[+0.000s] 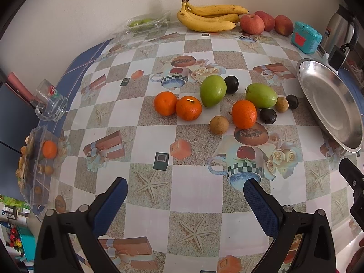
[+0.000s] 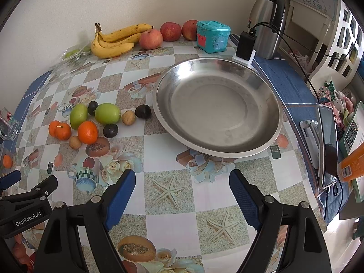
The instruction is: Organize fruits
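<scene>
A loose cluster of fruit lies mid-table: three oranges (image 1: 244,114), two green fruits (image 1: 212,90), three dark plums (image 1: 268,115) and two small brown fruits (image 1: 218,125). The same cluster shows in the right wrist view (image 2: 87,132). A steel plate (image 2: 216,107) stands to its right, with nothing in it; its rim shows in the left wrist view (image 1: 329,104). My left gripper (image 1: 185,190) is open and empty, above the table short of the fruit. My right gripper (image 2: 182,182) is open and empty, short of the plate.
Bananas (image 1: 209,16) and three apples (image 1: 252,24) lie by the back wall, next to a teal box (image 2: 212,36) and a steel kettle (image 2: 268,20). A glass mug (image 1: 49,101) and clear fruit boxes (image 1: 37,166) stand at the left edge. A phone (image 2: 327,145) stands at the right.
</scene>
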Demonstrator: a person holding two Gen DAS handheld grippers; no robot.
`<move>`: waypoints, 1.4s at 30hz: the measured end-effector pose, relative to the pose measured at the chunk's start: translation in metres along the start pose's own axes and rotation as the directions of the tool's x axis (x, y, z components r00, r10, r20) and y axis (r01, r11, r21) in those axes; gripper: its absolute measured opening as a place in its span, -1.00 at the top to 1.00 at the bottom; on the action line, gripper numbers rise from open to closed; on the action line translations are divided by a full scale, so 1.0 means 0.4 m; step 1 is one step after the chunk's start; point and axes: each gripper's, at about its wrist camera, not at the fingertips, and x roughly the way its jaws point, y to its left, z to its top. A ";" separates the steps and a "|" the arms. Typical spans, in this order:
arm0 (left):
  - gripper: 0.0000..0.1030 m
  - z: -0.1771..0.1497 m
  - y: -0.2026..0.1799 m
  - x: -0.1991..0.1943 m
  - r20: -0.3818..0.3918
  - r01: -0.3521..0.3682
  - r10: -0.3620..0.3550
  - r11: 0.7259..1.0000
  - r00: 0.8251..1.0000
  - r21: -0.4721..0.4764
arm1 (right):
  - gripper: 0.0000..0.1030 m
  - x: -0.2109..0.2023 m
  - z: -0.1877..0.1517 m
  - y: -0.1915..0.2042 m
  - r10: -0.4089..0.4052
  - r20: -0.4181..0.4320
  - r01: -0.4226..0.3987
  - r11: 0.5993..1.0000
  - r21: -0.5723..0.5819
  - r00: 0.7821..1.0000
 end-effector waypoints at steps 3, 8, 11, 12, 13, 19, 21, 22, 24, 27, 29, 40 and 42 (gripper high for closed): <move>-1.00 0.000 0.001 0.001 0.000 0.000 0.000 1.000 1.000 -0.002 | -0.65 0.000 -0.001 0.000 0.001 0.000 -0.001 1.000 0.000 1.000; -1.00 0.000 0.003 0.001 -0.004 -0.003 0.003 1.000 1.000 -0.007 | -0.65 0.001 -0.001 0.000 0.001 0.000 -0.001 1.000 0.001 1.000; -1.00 0.000 0.004 0.002 -0.006 -0.004 0.004 1.000 1.000 -0.010 | -0.65 0.000 0.000 0.000 0.001 0.000 -0.001 1.000 0.000 1.000; -1.00 0.000 0.004 0.002 -0.006 -0.003 0.003 1.000 1.000 -0.011 | -0.65 0.000 0.000 0.000 0.001 0.000 -0.001 1.000 0.000 1.000; -1.00 0.001 0.004 0.002 -0.006 -0.003 0.003 1.000 1.000 -0.011 | -0.65 0.000 0.000 0.000 0.001 0.000 -0.001 1.000 0.001 1.000; -1.00 0.001 0.003 0.002 -0.007 -0.004 0.004 1.000 1.000 -0.011 | -0.65 0.000 0.000 0.000 0.002 0.000 -0.002 1.000 0.001 1.000; -1.00 0.001 0.004 0.002 -0.007 -0.004 0.004 1.000 1.000 -0.010 | -0.65 0.001 -0.001 0.000 0.002 0.000 -0.002 1.000 0.001 1.000; -1.00 0.001 0.004 0.002 -0.007 -0.004 0.003 1.000 1.000 -0.010 | -0.65 0.000 0.000 -0.001 0.002 0.000 -0.002 1.000 0.001 1.000; -1.00 0.001 0.004 0.002 -0.007 -0.004 0.004 1.000 1.000 -0.011 | -0.65 0.001 -0.001 -0.001 0.002 -0.001 -0.002 1.000 0.002 1.000; -1.00 0.001 0.003 0.002 -0.007 -0.004 0.004 1.000 1.000 -0.013 | -0.65 0.000 -0.001 0.000 0.003 0.002 -0.003 1.000 0.001 1.000; -1.00 0.001 0.002 0.002 -0.008 -0.005 0.004 1.000 1.000 -0.015 | -0.65 -0.001 -0.002 0.002 0.006 0.003 -0.006 1.000 0.001 1.000; -1.00 0.000 0.001 0.003 -0.008 -0.005 0.005 1.000 1.000 -0.016 | -0.65 -0.003 -0.001 -0.001 0.019 0.003 -0.019 1.000 0.003 1.000; -1.00 0.000 0.001 0.003 -0.009 -0.005 0.005 1.000 1.000 -0.016 | -0.65 -0.004 -0.001 -0.001 0.019 0.003 -0.019 1.000 0.003 1.000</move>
